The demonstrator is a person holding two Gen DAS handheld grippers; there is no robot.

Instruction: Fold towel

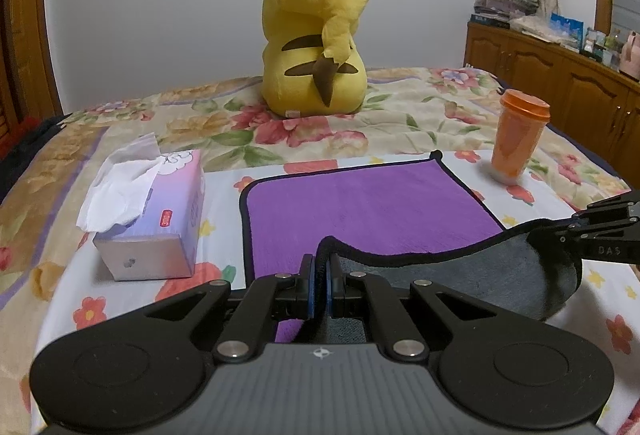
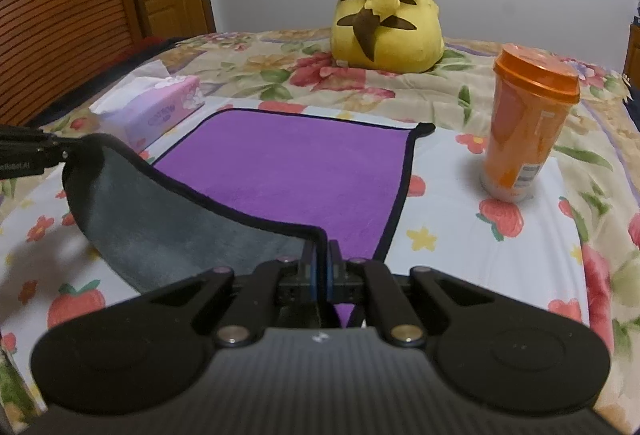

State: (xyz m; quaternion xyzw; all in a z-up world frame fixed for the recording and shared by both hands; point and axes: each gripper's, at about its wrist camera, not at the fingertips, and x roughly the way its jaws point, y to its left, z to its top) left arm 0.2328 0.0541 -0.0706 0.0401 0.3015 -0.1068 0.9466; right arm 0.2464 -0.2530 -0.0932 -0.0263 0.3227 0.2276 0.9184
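Observation:
A purple towel (image 1: 360,207) with black trim and a grey underside lies on the bed; it also shows in the right wrist view (image 2: 288,171). My left gripper (image 1: 320,267) is shut on the towel's near left corner, lifted off the bed. My right gripper (image 2: 320,255) is shut on the near right corner, also lifted. The near edge hangs between them and shows its grey side (image 1: 480,275). The right gripper also shows in the left wrist view (image 1: 592,231), and the left gripper at the right wrist view's left edge (image 2: 32,151). The far half lies flat.
A tissue box (image 1: 160,211) stands left of the towel. An orange lidded cup (image 2: 524,127) stands to its right. A yellow plush toy (image 1: 316,35) sits at the far side of the floral bedspread (image 1: 400,115). Wooden cabinets (image 1: 560,83) line the right wall.

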